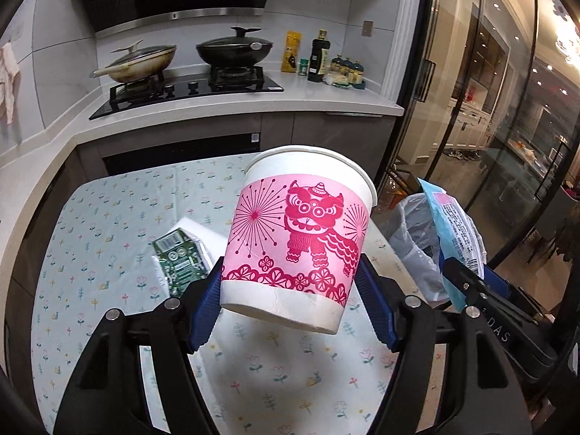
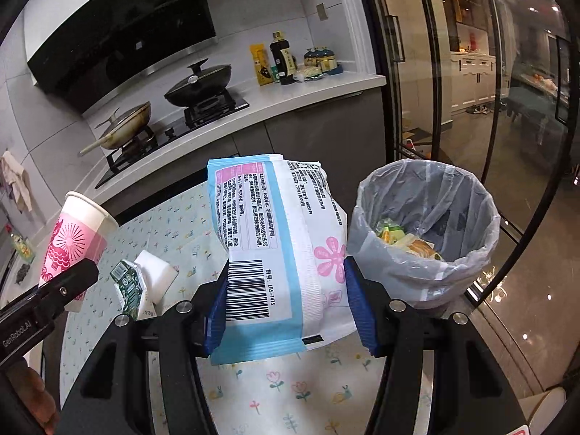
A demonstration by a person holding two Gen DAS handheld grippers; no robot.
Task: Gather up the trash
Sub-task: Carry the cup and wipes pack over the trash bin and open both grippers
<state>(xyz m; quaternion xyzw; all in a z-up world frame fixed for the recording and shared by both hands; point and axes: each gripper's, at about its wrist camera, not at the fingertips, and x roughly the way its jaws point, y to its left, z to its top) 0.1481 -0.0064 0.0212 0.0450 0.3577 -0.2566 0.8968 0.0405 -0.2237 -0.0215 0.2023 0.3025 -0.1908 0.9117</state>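
My left gripper (image 1: 290, 297) is shut on a white paper cup with a pink lion print (image 1: 301, 239), held tilted above the table. The same cup (image 2: 78, 239) shows at the left of the right wrist view. My right gripper (image 2: 286, 308) is shut on a blue and white wipes packet (image 2: 275, 246), seen also as the packet (image 1: 455, 232) at the right of the left wrist view. A bin lined with a pale plastic bag (image 2: 427, 217) stands just right of the packet, with yellow wrappers inside. On the flowered tablecloth (image 1: 108, 217) lie a green crumpled carton (image 1: 179, 261) and a white sponge block (image 2: 156, 272).
A counter behind the table carries a gas hob with two lidded pans (image 1: 188, 58) and bottles (image 1: 319, 58). Glass sliding doors (image 2: 453, 72) stand at the right, behind the bin. A cloth (image 1: 9, 76) hangs on the left wall.
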